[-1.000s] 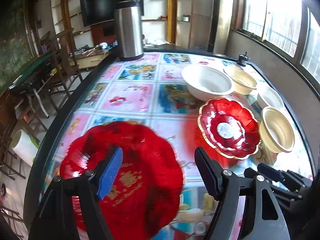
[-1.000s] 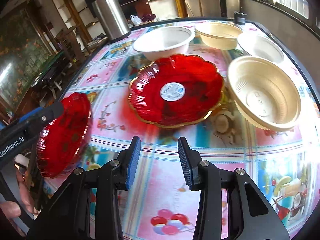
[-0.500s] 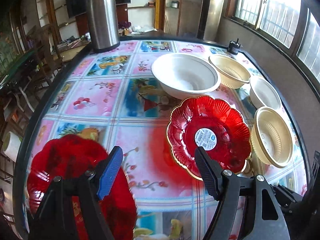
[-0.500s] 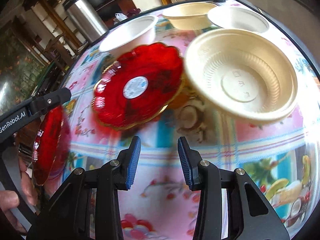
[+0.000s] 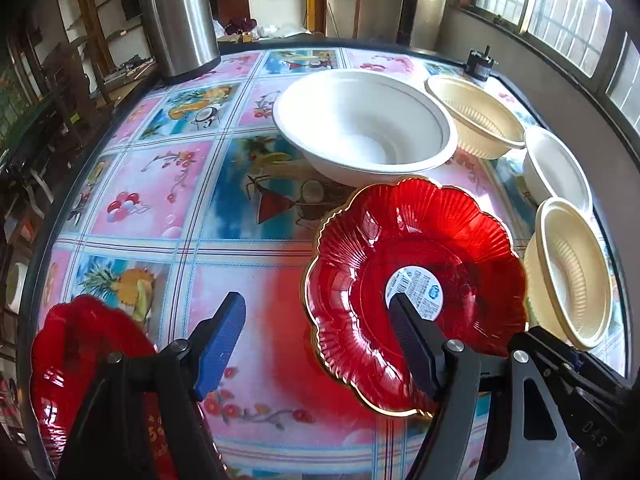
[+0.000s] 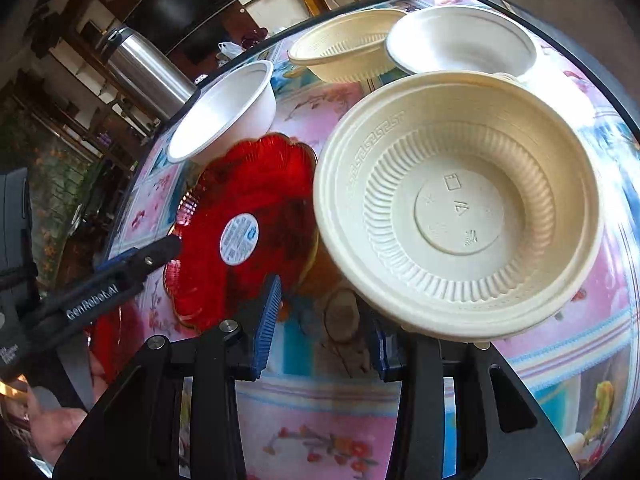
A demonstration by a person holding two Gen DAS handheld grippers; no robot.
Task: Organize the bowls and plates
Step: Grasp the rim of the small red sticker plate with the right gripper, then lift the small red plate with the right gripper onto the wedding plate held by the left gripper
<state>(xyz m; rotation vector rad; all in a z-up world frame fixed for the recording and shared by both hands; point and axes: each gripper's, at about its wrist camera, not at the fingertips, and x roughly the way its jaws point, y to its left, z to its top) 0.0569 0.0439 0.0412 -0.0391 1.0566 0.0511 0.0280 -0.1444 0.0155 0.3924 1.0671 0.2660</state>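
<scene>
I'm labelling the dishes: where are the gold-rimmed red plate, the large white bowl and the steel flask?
Gold-rimmed red plate (image 5: 440,248): left wrist view, ribbed inner surface.
Large white bowl (image 5: 360,128): left wrist view, inside wall.
Steel flask (image 5: 176,16): left wrist view, its body.

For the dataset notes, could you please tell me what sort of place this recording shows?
Probably a home or small eatery dining room: a round table under a fruit-patterned cloth, a tall steel thermos flask, wooden chairs beside it, and a dark wall-mounted television.
</scene>
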